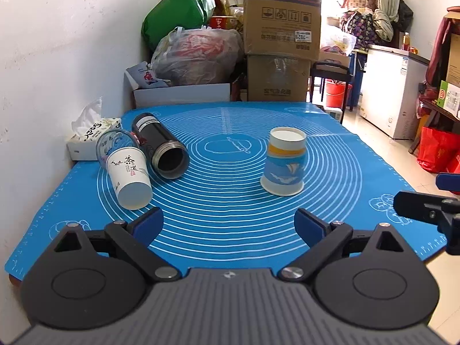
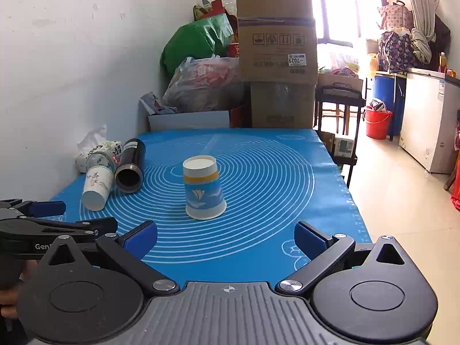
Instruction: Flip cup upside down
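Note:
A blue and white paper cup (image 1: pixel 284 164) with an orange band stands upside down, mouth down, on the blue mat (image 1: pixel 224 189). It also shows in the right wrist view (image 2: pixel 203 187) near the mat's middle. My left gripper (image 1: pixel 228 225) is open and empty, held back from the cup, near the mat's front edge. My right gripper (image 2: pixel 225 237) is open and empty, also short of the cup. The left gripper's fingers (image 2: pixel 46 207) show at the left edge of the right wrist view.
A white paper cup (image 1: pixel 129 176) with black script lies on its side at the left, beside a black flask (image 1: pixel 161 146) and a clear glass (image 1: pixel 115 143). A tissue box (image 1: pixel 89 135) sits by the wall. Cardboard boxes (image 1: pixel 281 34) and bags stand behind the table.

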A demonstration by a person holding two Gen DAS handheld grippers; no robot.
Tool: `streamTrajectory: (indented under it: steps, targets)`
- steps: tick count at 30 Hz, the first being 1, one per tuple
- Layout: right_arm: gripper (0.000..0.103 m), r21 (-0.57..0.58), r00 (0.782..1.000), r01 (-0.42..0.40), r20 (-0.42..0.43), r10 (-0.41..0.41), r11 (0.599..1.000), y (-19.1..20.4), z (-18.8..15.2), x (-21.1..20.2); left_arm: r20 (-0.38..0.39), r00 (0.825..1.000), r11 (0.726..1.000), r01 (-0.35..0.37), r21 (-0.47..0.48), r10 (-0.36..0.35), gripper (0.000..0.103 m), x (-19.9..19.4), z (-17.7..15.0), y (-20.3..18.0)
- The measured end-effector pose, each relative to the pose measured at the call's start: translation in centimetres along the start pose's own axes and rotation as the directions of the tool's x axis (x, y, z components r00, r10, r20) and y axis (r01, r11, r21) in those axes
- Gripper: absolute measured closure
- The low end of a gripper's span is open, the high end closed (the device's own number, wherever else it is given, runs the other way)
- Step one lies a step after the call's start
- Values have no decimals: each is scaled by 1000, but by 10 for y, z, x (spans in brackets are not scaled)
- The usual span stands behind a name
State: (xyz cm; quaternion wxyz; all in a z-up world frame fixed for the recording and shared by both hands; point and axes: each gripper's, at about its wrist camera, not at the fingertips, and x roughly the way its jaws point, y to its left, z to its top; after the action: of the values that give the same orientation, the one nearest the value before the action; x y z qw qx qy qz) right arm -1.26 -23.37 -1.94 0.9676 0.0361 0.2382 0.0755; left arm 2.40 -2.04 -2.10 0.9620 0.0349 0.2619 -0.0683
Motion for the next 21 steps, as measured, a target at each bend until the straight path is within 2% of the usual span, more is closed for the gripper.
streamTrajectory:
  steps: [21]
  targets:
    - [0,2,1000,-14,-7,14,1000,-1,-2,-13,6,1000,1000,8,19,-9,6,-14,-5,-10]
